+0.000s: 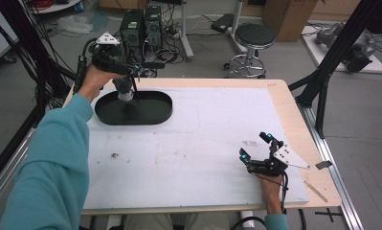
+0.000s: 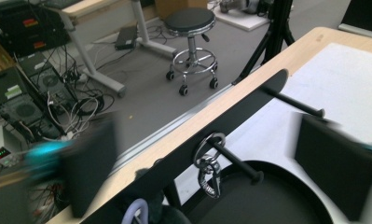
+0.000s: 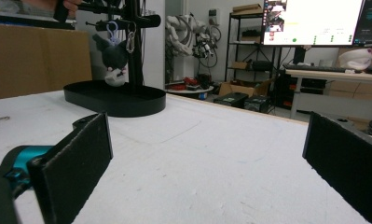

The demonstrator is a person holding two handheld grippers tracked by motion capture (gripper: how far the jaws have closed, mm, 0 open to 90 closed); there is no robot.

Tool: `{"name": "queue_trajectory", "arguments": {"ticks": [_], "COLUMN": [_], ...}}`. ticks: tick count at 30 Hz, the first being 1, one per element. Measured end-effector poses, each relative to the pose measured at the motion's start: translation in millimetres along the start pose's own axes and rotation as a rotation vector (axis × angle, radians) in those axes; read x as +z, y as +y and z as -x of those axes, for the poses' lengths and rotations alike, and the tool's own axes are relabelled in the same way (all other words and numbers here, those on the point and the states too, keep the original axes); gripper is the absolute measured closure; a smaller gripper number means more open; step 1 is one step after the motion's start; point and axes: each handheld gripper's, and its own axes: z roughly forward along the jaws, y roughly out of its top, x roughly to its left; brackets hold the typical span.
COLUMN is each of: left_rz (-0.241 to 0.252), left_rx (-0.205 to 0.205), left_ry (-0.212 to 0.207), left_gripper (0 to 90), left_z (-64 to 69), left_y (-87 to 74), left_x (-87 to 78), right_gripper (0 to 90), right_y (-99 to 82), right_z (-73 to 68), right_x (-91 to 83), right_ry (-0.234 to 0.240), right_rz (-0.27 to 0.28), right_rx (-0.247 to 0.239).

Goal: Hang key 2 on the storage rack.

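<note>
High view: the left hand-held gripper (image 1: 131,72), upper left, hovers over one black stand (image 1: 133,108) holding one plush keychain (image 1: 125,88); the right hand-held gripper (image 1: 256,146), lower right, rests on the tabletop (image 1: 203,134).

Left gripper view: jaws apart, nothing between; one metal clasp (image 2: 209,175) hangs on one peg (image 2: 235,161), lower centre.

Right gripper view: jaws apart, empty; the plush hangs upper left.

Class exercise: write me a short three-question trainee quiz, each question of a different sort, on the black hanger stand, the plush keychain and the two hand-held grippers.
1. True or false: the dark plush toy keychain hangs by its metal clasp from a peg of the black hanger stand.
2. The stand's black oval tray base sits at which part of the white table mat? A. far left B. near right C. centre
3. Fill in: the jaws of the right gripper stand ____, with nothing between them.

Key: 1 true; 2 A; 3 open. The left gripper, above the stand, is open too.
</note>
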Motion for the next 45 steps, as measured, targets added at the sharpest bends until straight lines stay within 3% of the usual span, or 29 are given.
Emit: {"name": "queue_trajectory", "arguments": {"ticks": [2,4,6,10,20,23,26,31,36,38,40,44,45], "left_rz": [0.055,0.052,0.088,0.137,0.296,0.329,0.361,0.384,0.405,0.4,0.398,0.386,0.403], "left_rx": [-0.005,0.009,0.019,0.03,0.026,0.024,-0.005,-0.063,-0.069,-0.05,-0.075,-0.073,-0.072], "left_ry": [0.0,-0.016,-0.015,-0.061,-0.165,-0.164,-0.158,-0.136,-0.096,-0.087,-0.099,-0.093,-0.093], "left_gripper": [1.7,1.7,1.7,1.7,1.7,1.7,1.7,1.7,1.7,1.7,1.7,1.7,1.7], "left_z": [3.8,8.1,14.0,28.5,76.2,87.8,95.5,101.0,106.6,109.9,112.6,114.6,114.4], "left_y": [-1.0,-3.1,-6.9,-23.8,-89.9,-114.3,-140.0,-182.6,-215.7,-225.3,-234.0,-243.4,-243.9], "left_x": [-9.0,-18.2,-29.8,-52.9,-108.7,-124.9,-136.2,-143.9,-146.5,-146.0,-143.6,-140.8,-141.3], "right_gripper": [0.6,0.6,0.6,0.6,0.6,0.6,0.6,0.6,0.6,0.6,0.6,0.6,0.6], "right_y": [-0.2,-0.3,-0.4,-0.9,-1.7,-1.7,-1.6,-1.6,-1.6,-1.7,-1.6,-1.6,-1.7], "right_z": [-0.2,-0.3,0.2,1.3,0.7,1.0,0.0,-0.5,-0.2,-0.3,-0.5,-1.5,-1.3], "right_x": [-0.2,-0.2,0.0,0.6,1.5,1.7,1.5,1.7,2.0,2.2,2.2,2.0,2.0], "right_ry": [0.001,0.0,-0.004,-0.005,-0.006,-0.007,-0.005,-0.007,-0.006,-0.008,-0.008,-0.007,-0.008], "right_rz": [-0.004,-0.004,-0.004,-0.001,-0.013,-0.012,-0.02,-0.019,-0.017,-0.016,-0.018,-0.023,-0.022], "right_rx": [0.004,0.004,0.003,0.011,0.016,0.017,0.016,0.008,0.003,-0.001,-0.003,0.003,-0.002]}}
